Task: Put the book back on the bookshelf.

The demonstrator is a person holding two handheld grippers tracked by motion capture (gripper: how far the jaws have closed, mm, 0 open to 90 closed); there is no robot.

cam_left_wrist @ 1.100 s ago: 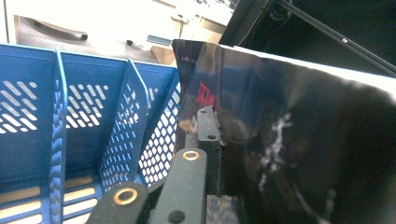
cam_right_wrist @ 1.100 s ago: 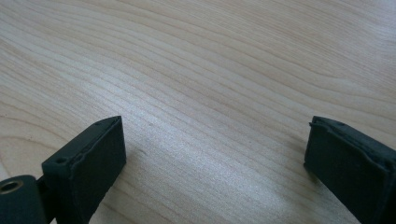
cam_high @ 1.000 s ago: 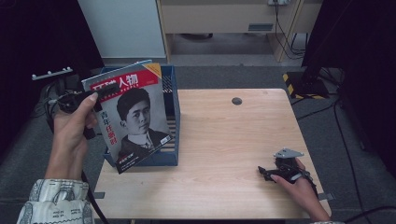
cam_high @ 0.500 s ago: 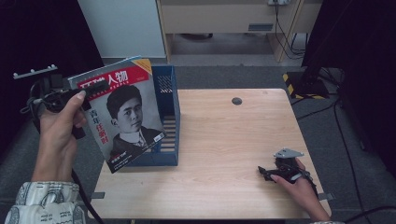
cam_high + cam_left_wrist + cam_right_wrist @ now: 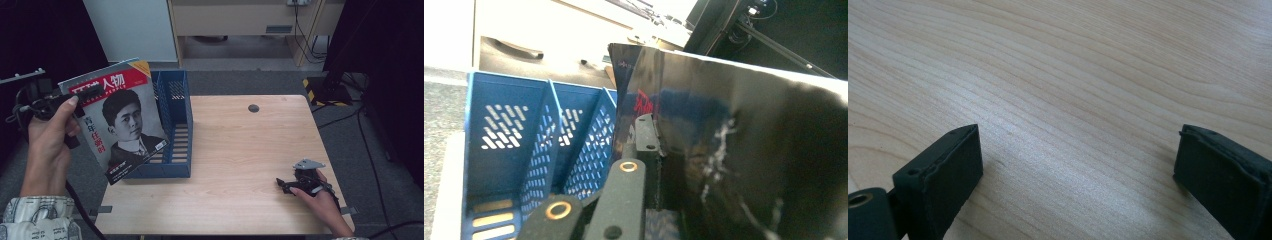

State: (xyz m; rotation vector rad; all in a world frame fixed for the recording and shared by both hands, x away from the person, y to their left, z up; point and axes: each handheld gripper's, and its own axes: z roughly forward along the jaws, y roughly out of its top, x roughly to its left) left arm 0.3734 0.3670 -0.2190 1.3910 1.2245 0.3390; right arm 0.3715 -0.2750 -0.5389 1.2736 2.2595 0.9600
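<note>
Pale wood desk (image 5: pixel 240 150) from above: left hand-held gripper (image 5: pixel 52 102) clamps a magazine (image 5: pixel 120 127) by its left edge, tilted upright, just left of the blue file rack (image 5: pixel 175 127), the nearer hand for slotting. Left gripper view: jaws pinch the glossy cover, rack compartments to their left. Right gripper view: right hand-held gripper (image 5: pixel 1078 165) rests on desk, jaws apart, holding nothing.
</note>
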